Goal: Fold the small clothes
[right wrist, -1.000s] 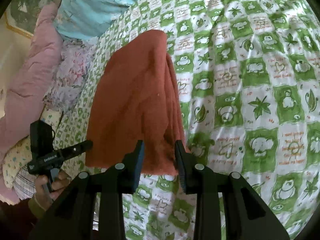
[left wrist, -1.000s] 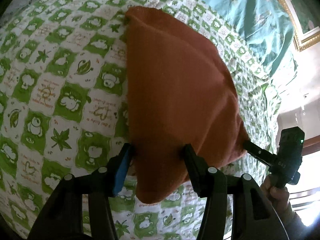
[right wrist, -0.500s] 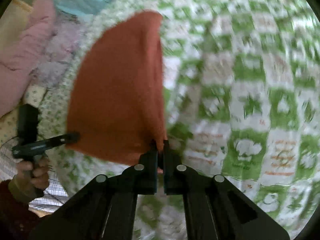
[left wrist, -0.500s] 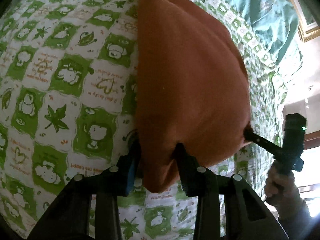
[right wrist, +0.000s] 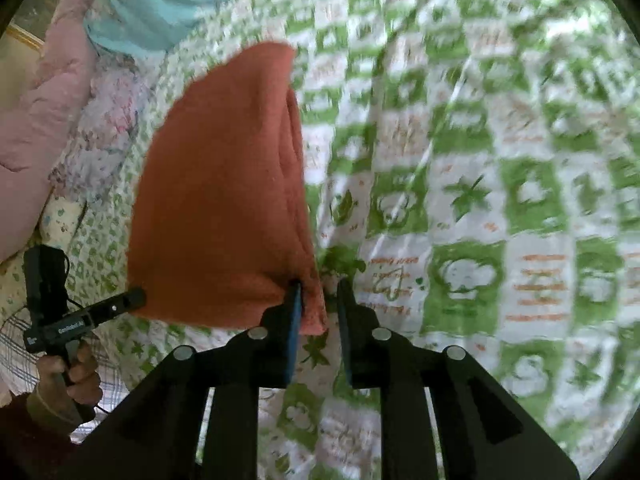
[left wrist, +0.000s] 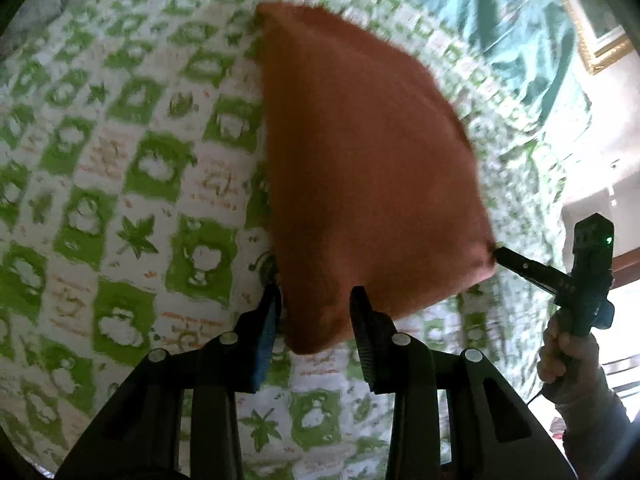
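Observation:
An orange-brown folded cloth (left wrist: 360, 160) lies on the green-and-white checked bed sheet (left wrist: 140, 200). My left gripper (left wrist: 316, 294) is shut on its near left corner, and the fabric bunches between the pads. In the right wrist view the cloth (right wrist: 224, 200) shows stacked layers along its right edge. My right gripper (right wrist: 320, 286) is at the near right corner with its jaws opening. The corner hangs against the left pad, with a gap to the right pad. Each view shows the other gripper at the cloth's far side: the right gripper (left wrist: 500, 254) and the left gripper (right wrist: 136, 296).
A teal duvet (left wrist: 500, 20) lies beyond the cloth, with a gold picture frame (left wrist: 600, 48) past it. A pink quilt (right wrist: 52, 80) and floral bedding (right wrist: 100, 128) lie at the left of the right wrist view. The checked sheet (right wrist: 480, 200) spreads wide to the right.
The left jaws narrowed onto the cloth's corner and stayed there. The right jaws shut tight on the other corner, then parted again. Both views shifted slightly over the bed.

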Tool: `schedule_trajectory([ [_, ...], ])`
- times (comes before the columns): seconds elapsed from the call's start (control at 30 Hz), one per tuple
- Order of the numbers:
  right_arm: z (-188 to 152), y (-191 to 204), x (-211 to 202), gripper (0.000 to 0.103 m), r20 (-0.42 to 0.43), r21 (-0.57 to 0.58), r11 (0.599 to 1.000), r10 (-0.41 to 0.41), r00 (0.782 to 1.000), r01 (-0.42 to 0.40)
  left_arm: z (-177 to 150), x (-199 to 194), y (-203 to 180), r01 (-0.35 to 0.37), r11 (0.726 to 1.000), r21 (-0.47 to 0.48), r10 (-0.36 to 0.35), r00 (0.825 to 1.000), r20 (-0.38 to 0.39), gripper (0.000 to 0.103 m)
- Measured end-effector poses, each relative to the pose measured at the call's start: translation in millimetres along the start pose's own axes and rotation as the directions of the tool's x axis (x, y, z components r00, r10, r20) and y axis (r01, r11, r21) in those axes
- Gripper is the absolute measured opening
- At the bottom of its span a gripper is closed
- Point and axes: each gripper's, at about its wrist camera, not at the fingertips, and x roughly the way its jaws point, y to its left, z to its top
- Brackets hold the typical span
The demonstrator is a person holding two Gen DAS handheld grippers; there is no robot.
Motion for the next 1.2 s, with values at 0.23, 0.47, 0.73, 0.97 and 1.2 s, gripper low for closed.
schedule_trajectory([
  [0.23, 31.1, 26.8, -24.1, 0.019, 0.134, -0.052, 0.997, 0.055, 0.990, -0.048, 27.8, -20.6, -19.7, 0.055, 0.997, 0.056, -0.060, 0.994, 0.092, 0.036],
  [0.47, 54.0, 46.1, 7.2, 0.019, 0.115, -0.100, 0.995, 0.021, 0.993, -0.010, 52.1, -8.9, -21.9, 0.024, 1.000, 0.011, -0.026, 0.993, 0.111, 0.036],
  [0.73, 77.9, 32.8, 25.9, 0.020, 0.110, -0.032, 0.999, 0.034, 0.993, -0.031, 66.9, 8.4, -27.7, 0.032, 0.998, 0.044, -0.036, 0.995, 0.088, 0.036],
  [0.97, 92.0, 21.0, 45.7, 0.035, 0.080, 0.022, 0.998, 0.049, 0.996, -0.050, 68.9, 5.1, -20.4, 0.006, 1.000, 0.025, -0.009, 0.994, 0.105, 0.037],
  [1.2, 102.1, 32.6, 53.9, 0.008, 0.075, -0.026, 0.998, 0.064, 0.995, -0.062, 82.8, 10.3, -7.1, -0.052, 0.999, -0.018, 0.053, 0.992, 0.115, 0.042],
])
